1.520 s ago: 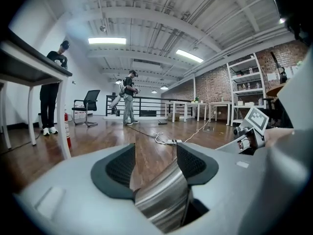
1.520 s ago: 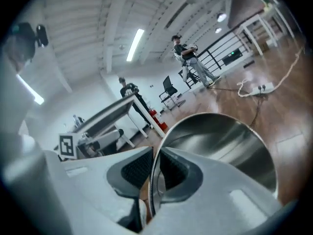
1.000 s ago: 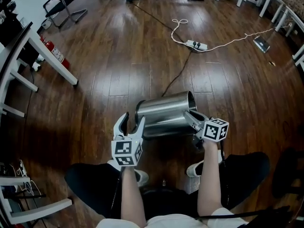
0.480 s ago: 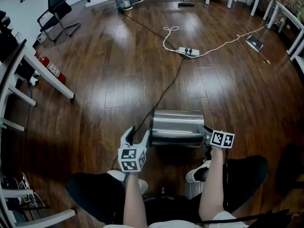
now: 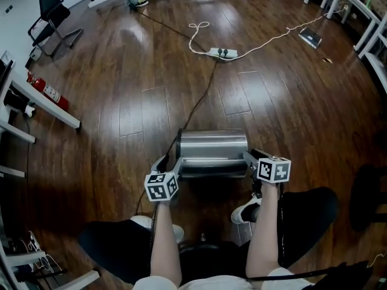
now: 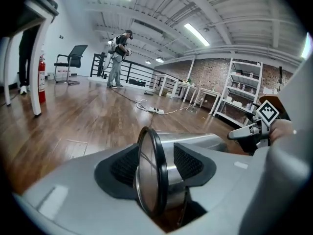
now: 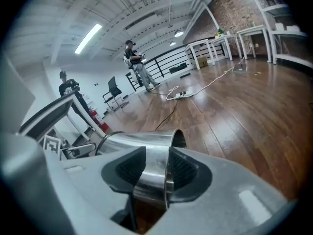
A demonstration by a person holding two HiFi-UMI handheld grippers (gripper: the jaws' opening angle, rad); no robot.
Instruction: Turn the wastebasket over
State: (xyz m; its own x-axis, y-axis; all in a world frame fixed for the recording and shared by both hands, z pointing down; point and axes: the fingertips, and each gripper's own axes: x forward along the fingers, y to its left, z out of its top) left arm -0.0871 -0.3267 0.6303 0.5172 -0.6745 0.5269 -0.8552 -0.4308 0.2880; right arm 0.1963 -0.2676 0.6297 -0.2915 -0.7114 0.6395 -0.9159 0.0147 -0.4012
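Note:
A shiny steel wastebasket point(image 5: 211, 147) lies on its side on the wood floor, just ahead of the person's knees. Its black-rimmed base point(image 6: 146, 175) points left and its open mouth point(image 7: 178, 141) points right. My left gripper point(image 5: 169, 161) is at the base end, its jaws closing, with the base rim between them and a small gap still showing. At the mouth end my right gripper point(image 5: 249, 157) has its jaws opening, and the thin rim wall point(image 7: 149, 180) stands loosely between the pads.
A black cable point(image 5: 196, 104) runs from the basket to a power strip point(image 5: 219, 54) farther off. A white table leg point(image 5: 42, 104) and a fire extinguisher point(image 5: 45, 89) stand left, near a chair point(image 5: 51, 8). The person's shoe point(image 5: 245, 209) is close behind the basket.
The basket has gone from tilted, held by its rim in the right gripper, to lying flat on the floor. Both grippers came down with it, and the right jaws have loosened.

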